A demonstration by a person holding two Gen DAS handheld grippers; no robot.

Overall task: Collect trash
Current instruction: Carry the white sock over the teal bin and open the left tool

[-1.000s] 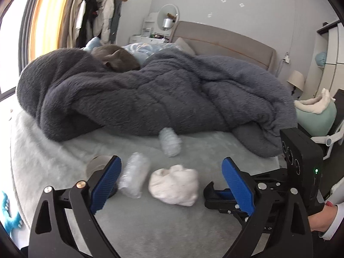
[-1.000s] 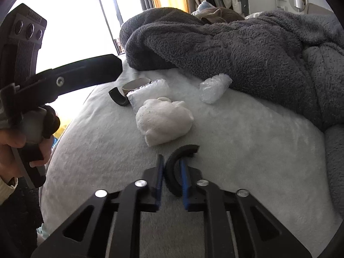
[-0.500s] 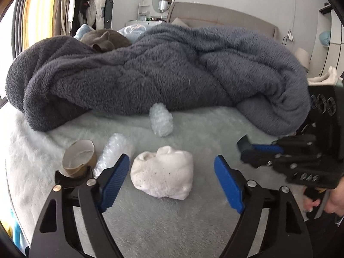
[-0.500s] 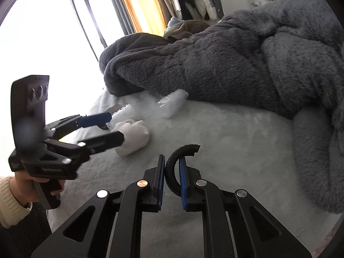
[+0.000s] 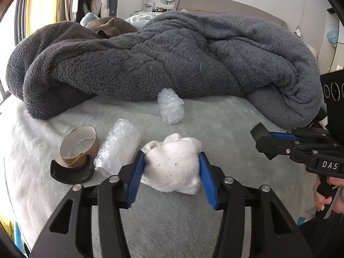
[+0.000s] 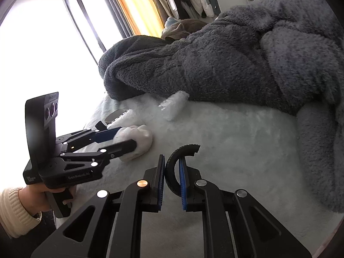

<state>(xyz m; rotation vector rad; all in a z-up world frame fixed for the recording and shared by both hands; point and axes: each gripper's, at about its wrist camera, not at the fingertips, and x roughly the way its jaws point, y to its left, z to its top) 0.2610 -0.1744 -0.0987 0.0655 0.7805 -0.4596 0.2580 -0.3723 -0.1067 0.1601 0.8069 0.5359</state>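
On the bed, two bubble-wrap rolls (image 5: 169, 105); left tool (image 5: 171, 172) clamps one white wad (image 5: 174, 167).

A crumpled white cloth wad with dark specks (image 5: 172, 163) lies on the pale fluffy bed cover (image 5: 225, 129). Just left of it lies a clear bubble-wrap roll (image 5: 117, 144), then an upright brown cardboard tape core (image 5: 79, 147) against a black curved piece (image 5: 71, 174). Behind the wad, a second bubble-wrap roll (image 5: 171, 106) touches the grey blanket's (image 5: 172, 60) edge.

Open bedsheet (image 5: 225, 129) rightward; heaped blanket (image 5: 172, 60) behind.
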